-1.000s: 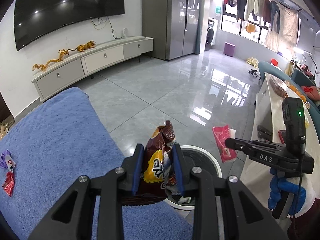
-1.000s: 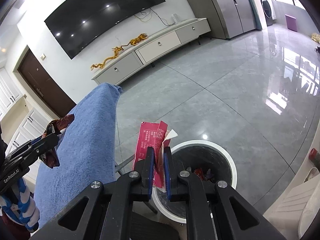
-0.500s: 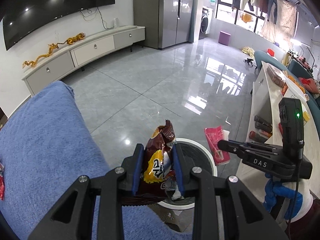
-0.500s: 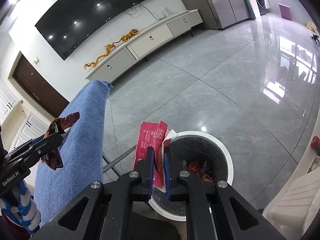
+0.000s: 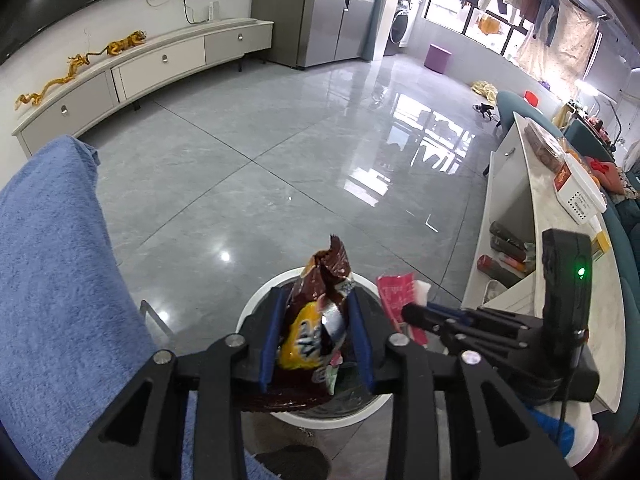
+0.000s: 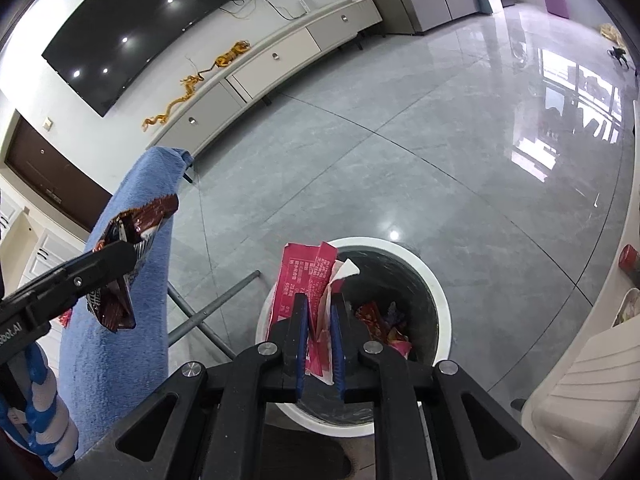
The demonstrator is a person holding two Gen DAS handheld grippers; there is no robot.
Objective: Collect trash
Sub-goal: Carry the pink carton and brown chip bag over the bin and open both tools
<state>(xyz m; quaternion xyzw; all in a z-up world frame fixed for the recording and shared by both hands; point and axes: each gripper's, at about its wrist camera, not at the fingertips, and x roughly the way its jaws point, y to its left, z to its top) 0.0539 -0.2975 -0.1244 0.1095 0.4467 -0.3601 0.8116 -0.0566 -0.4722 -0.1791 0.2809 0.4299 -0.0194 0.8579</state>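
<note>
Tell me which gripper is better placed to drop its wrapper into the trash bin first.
Right. The right gripper holds the pink wrapper at the white bin rim, over the opening. In that view, the left gripper and its brown chip bag look off beside the blue towel.

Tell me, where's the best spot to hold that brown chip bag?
Around its flat middle, coming from below, as the left hand-held gripper does now. The brown chip bag stands upright with its torn top free, over the trash bin. Squeezing the thin faces looks steadiest.
</note>
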